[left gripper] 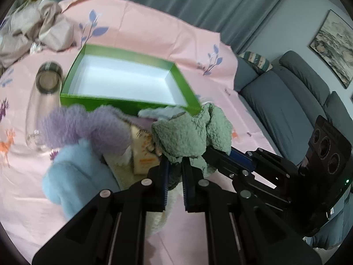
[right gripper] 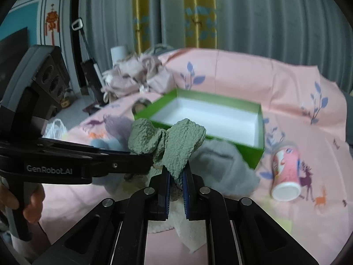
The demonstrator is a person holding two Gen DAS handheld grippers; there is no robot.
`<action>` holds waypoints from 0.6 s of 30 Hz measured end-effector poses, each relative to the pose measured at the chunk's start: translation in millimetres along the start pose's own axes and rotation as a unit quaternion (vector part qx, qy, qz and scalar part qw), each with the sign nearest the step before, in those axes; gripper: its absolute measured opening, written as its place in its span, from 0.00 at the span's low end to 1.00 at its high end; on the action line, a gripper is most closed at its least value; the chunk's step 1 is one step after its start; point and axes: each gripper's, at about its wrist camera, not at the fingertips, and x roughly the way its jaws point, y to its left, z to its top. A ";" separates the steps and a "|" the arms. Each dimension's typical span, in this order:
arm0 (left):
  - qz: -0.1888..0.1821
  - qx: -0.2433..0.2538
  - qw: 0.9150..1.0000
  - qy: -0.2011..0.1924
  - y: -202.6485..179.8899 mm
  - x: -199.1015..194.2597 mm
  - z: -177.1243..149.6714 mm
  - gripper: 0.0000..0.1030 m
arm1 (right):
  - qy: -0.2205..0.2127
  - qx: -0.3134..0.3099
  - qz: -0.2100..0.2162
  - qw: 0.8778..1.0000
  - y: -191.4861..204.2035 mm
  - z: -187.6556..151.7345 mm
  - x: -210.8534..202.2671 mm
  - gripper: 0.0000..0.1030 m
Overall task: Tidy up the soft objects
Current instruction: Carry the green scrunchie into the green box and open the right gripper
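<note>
Room: grey curtains (right gripper: 264, 22) with yellow patterned panels hung behind the table; a grey sofa (left gripper: 286, 101) and a framed picture (left gripper: 335, 46) stood to one side, a red hanging ornament (right gripper: 51, 24) on the far wall.
Surface: a pink tablecloth (left gripper: 143, 28) printed with blue leaves and small deer covered the table.
Box: an open green box (left gripper: 125, 81) with a white inside sat in the middle, nothing in it.
Green cloth: a nubbly green cloth (right gripper: 174, 141) hung lifted just in front of the box, above the other soft things.
Other soft things: a purple fluffy piece (left gripper: 88, 128), a light blue one (left gripper: 75, 174) and a grey one (right gripper: 222, 165) lay near the box.
Left gripper (left gripper: 175, 172): closed tight on one edge of the green cloth.
Right gripper (right gripper: 176, 178): likewise clamped on the cloth's other edge.
Writing: "GenRobot.AI" read on the left gripper's arm.
Small items: a clear glass (left gripper: 44, 101) lay beside the box; a pink paper cup (right gripper: 285, 174) lay tipped over, its print too blurred to read.
</note>
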 end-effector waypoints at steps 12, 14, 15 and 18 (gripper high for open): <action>0.037 0.048 0.997 -0.040 -2.7 5.8 91.4 0.09 | -0.053 -0.030 -0.027 0.998 -5.7 74.8 15.3 0.11; 0.044 0.049 0.997 -0.037 3.7 15.8 105.2 0.09 | -0.053 -0.019 -0.024 0.998 -12.7 87.7 30.7 0.11; 0.050 0.050 0.997 -0.034 7.3 22.6 111.7 0.09 | -0.052 -0.013 -0.023 0.998 -16.3 92.1 37.1 0.11; 0.060 0.043 0.997 -0.018 19.9 44.7 127.9 0.08 | -0.040 0.006 -0.026 0.999 -29.4 103.1 63.9 0.11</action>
